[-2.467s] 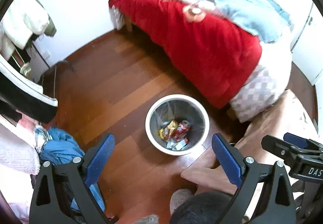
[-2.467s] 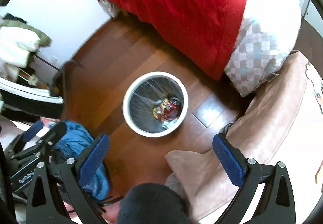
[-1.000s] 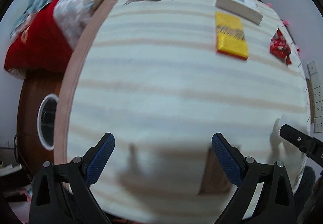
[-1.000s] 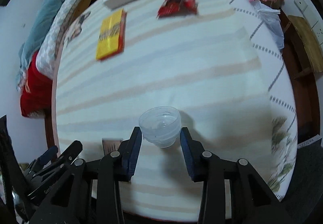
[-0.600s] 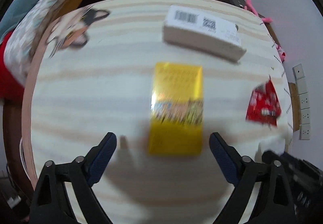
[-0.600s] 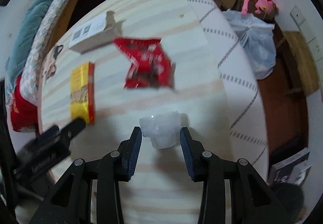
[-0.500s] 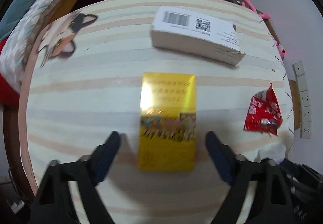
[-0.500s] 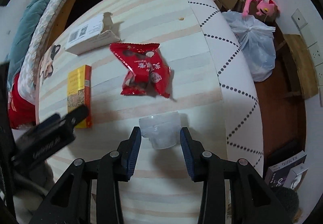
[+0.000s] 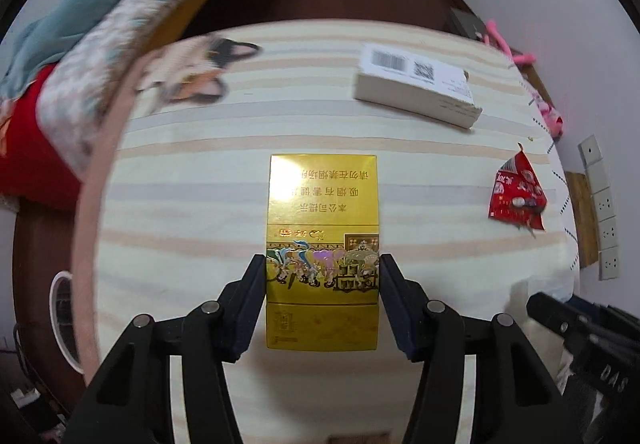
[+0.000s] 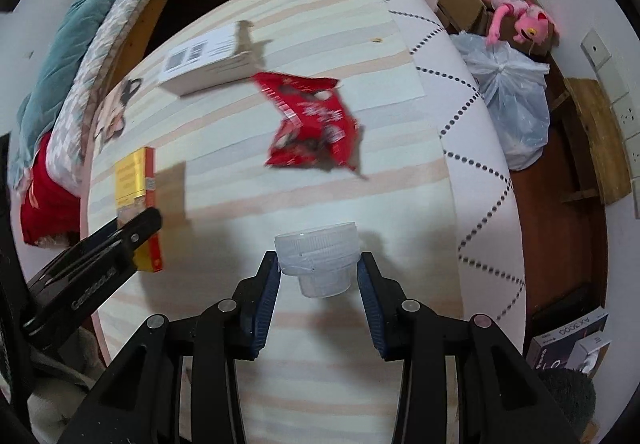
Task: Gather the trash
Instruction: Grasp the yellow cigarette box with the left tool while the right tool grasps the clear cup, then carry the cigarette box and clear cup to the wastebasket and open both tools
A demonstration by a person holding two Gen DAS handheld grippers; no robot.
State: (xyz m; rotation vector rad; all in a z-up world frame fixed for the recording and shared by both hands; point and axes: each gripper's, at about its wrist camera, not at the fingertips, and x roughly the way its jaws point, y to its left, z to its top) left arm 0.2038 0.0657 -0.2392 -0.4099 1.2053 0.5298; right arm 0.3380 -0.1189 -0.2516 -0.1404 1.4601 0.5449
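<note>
My left gripper [image 9: 322, 276] is shut on a yellow cigarette box [image 9: 322, 219], which lies on the striped bed cover [image 9: 192, 228]; the box also shows in the right wrist view [image 10: 134, 179]. My right gripper [image 10: 319, 268] is shut on a clear plastic cup [image 10: 318, 258] and holds it above the cover. A red snack wrapper [image 10: 312, 123] lies beyond the cup; it also shows in the left wrist view [image 9: 516, 195]. A white barcode box [image 9: 416, 83] lies further back.
A white-rimmed trash bin [image 9: 60, 318] stands on the wooden floor left of the bed. A tied plastic bag [image 10: 508, 99], a pink plush toy [image 10: 508, 11] and a wooden stool [image 10: 596, 139] are right of the bed. Bedding [image 9: 80, 27] is piled at the left.
My left gripper has closed in on the yellow box and shut on its sides. My right gripper still holds the cup and has moved a little towards the red wrapper.
</note>
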